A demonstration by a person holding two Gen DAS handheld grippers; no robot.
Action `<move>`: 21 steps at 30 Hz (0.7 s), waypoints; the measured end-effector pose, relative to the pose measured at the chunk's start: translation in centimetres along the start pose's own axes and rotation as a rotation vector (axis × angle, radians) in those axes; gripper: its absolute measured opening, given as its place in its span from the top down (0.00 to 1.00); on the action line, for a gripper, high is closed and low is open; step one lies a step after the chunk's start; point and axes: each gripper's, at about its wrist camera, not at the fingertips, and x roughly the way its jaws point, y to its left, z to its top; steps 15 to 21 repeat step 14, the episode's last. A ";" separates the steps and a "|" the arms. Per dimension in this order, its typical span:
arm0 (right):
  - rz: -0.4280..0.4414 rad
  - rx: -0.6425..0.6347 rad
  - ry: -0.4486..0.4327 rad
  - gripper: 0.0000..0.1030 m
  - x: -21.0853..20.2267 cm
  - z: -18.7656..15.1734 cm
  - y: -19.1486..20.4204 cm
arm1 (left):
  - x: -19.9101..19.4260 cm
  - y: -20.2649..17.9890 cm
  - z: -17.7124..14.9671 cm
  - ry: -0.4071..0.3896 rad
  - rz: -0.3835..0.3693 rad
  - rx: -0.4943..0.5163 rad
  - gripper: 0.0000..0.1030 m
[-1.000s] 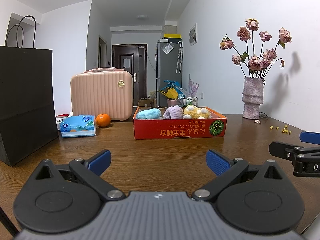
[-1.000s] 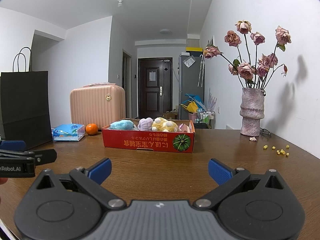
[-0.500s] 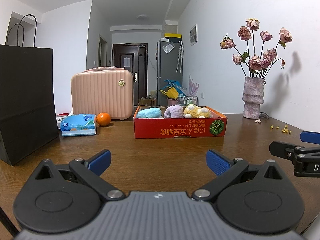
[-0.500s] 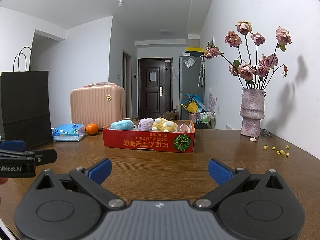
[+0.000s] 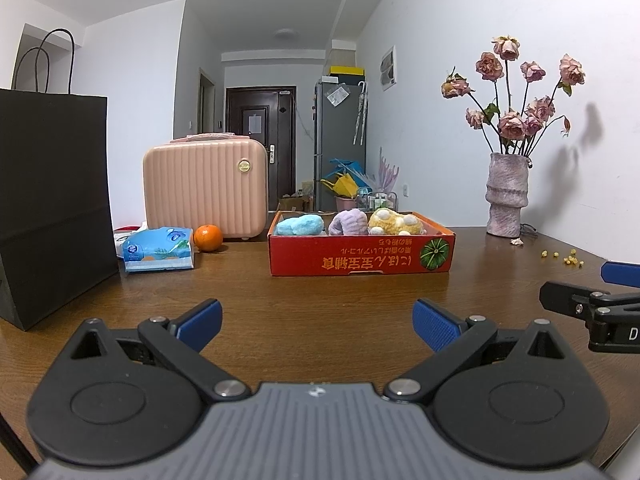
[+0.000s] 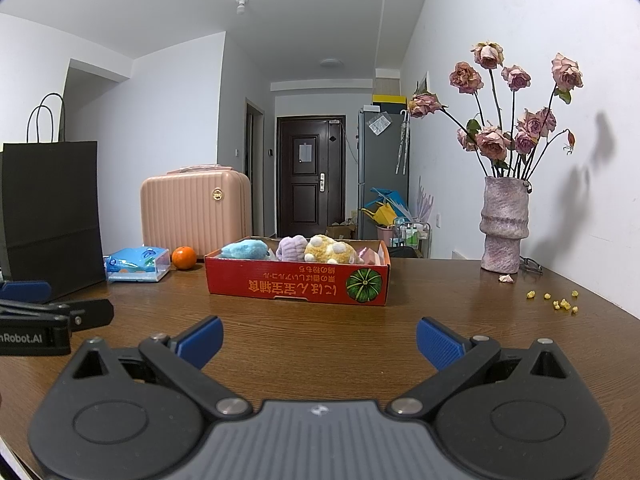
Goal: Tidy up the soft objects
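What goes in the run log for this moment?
left gripper: open, empty | right gripper: open, empty | red cardboard box: holds plush toys

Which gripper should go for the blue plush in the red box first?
Left gripper, probably. Blue plush sits at the red box's left end, roughly ahead of it; from the right gripper it lies off to the left. Both are open and empty.

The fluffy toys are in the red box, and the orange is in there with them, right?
Not quite. The fluffy toys are in the red box, but the orange is not in there with them. It sits on the table to the left of the box, between the tissue pack and the pink case. The left wrist view shows this.
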 end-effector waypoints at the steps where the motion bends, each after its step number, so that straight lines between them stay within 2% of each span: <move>1: 0.000 0.000 0.000 0.00 0.0 0.0 0.0 | 0.0 -0.1 0.0 0.000 0.001 0.000 0.00; 21: 0.001 0.001 0.002 0.00 0.2 0.0 -0.1 | 0.1 -0.2 -0.1 0.000 -0.010 0.001 0.00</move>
